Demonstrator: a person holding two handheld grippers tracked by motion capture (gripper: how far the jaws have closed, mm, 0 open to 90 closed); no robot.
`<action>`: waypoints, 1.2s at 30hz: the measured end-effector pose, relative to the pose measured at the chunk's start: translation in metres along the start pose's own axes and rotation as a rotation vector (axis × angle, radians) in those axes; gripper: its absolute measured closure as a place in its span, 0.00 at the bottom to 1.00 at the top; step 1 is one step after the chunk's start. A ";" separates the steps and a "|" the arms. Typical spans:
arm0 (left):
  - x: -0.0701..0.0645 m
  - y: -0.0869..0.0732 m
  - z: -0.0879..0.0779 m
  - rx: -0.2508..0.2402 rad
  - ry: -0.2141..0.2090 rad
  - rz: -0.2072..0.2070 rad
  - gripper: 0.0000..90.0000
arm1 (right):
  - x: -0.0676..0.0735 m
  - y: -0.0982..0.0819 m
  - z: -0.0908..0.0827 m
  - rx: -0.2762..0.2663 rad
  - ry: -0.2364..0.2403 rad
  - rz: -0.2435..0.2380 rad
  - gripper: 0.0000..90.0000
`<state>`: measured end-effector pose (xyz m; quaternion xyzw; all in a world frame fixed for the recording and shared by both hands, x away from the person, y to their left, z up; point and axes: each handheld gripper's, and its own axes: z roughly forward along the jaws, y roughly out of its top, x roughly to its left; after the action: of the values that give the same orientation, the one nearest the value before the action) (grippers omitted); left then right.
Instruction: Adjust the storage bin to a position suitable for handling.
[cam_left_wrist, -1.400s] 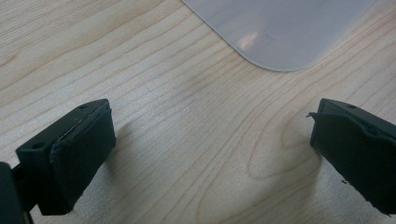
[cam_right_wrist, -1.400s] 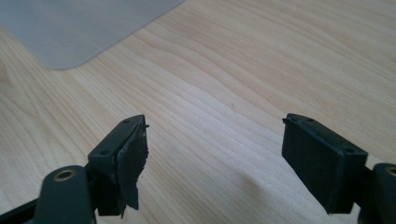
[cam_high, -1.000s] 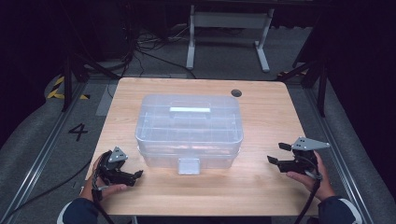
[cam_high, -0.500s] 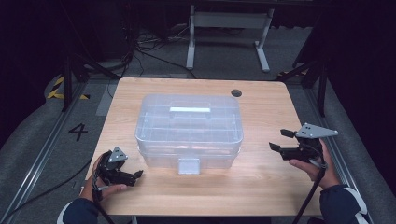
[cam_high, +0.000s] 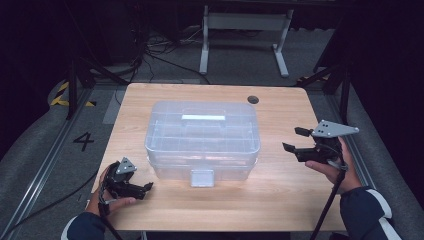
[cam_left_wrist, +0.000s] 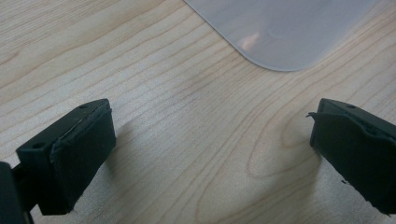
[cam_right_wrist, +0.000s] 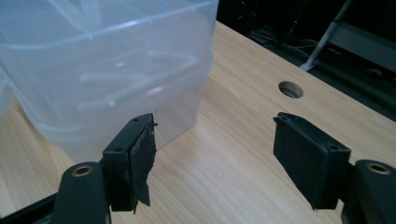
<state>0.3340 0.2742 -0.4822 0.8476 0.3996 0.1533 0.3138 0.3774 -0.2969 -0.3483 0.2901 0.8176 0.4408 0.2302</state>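
At table centre, high view: one clear plastic storage box (cam_high: 202, 137), lid on, a flat handle recessed in the lid top, a square latch (cam_high: 202, 177) on the near wall at 6 o'clock. It rests on a light wooden table (cam_high: 280, 200) with a round cable hole (cam_high: 253, 99) toward 1 o'clock from the box.

Left gripper (cam_high: 142, 189): at 7 o'clock from the box, low against the table top near the front edge, held in the person's left hand (cam_high: 107, 197). The left gripper view adds what the overhead cannot: both jaws stand wide apart with bare wood grain between them, nothing held, and one rounded corner of the box (cam_left_wrist: 285, 28) lies at 12 o'clock, apart from the pads.

Right gripper (cam_high: 295, 140): at 3 o'clock from the box, lifted off the table, well apart from the box wall, grey three-cornered plate (cam_high: 334, 129) on top, held in the right hand (cam_high: 334, 167). The right gripper view (cam_right_wrist: 215, 158) supplies the detail: jaws open at a middling width, nothing between them, the left pad's rubber torn at its edge. The box's end wall (cam_right_wrist: 102, 70) rises at 11 o'clock beyond the jaws, untouched, and the cable hole (cam_right_wrist: 290, 89) sits at 1 o'clock.

Floor behind the table, high view: a white metal stand (cam_high: 245, 30), loose cables, and a painted numeral 4 (cam_high: 83, 141) at 9 o'clock.
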 end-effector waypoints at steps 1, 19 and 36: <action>0.000 0.000 0.000 0.001 -0.001 0.001 0.01 | 0.001 0.003 0.000 -0.004 0.003 -0.001 0.34; 0.000 0.000 0.000 0.000 0.001 0.000 0.01 | 0.027 0.053 0.031 -0.044 0.089 -0.086 0.37; 0.000 0.000 0.000 0.000 0.001 0.000 0.01 | 0.047 0.089 0.066 -0.062 0.177 -0.113 0.45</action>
<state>0.3338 0.2742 -0.4821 0.8474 0.3999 0.1536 0.3136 0.4087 -0.1872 -0.3115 0.1961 0.8358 0.4761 0.1905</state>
